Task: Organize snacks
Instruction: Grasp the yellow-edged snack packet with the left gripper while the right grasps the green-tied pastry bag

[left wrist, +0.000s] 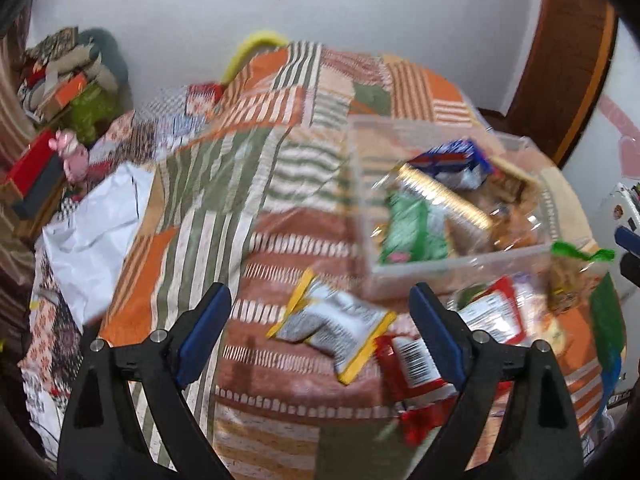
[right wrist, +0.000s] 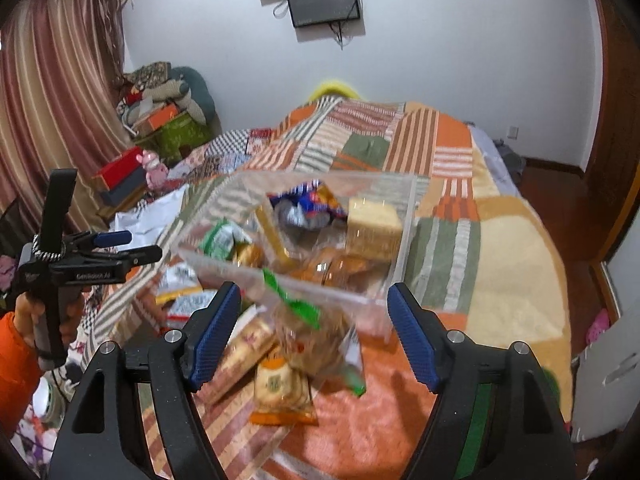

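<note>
Broadly, a patchwork bedspread (right wrist: 448, 184) as the work surface, soft and uneven, so worth lowering onto packets gently rather than pressing into the quilt. Next down in size, a clear plastic bin (right wrist: 400, 240) sitting on it, already partly filled: a blue packet (right wrist: 308, 200), a pale yellow block (right wrist: 372, 224), a green packet (right wrist: 218, 240) and some golden pastries. Still loose on the quilt just in front of the bin: a clear bag with a green top (right wrist: 308, 320) and an orange-trimmed biscuit pack (right wrist: 282, 384) on the right-hand side, a silver packet with yellow edges (left wrist: 334, 330) and a red packet with a barcode (left wrist: 412, 364) on the left-hand side. Right gripper (right wrist: 314, 332) spread, pads clear of everything, the green-topped bag blurred in the gap between them, not pinched. Left gripper (left wrist: 320, 336) spread wide too, empty, poised above the silver packet with the red one just beside its right finger. Probably the moment of picking the next loose snack: best to take one packet at a time, straddle its crimped edge or narrow side, close only until the film holds, avoid catching the neighbouring red wrapper, then lift over the bin wall rather than dragging against it, and keep both tools apart near the bin
</note>
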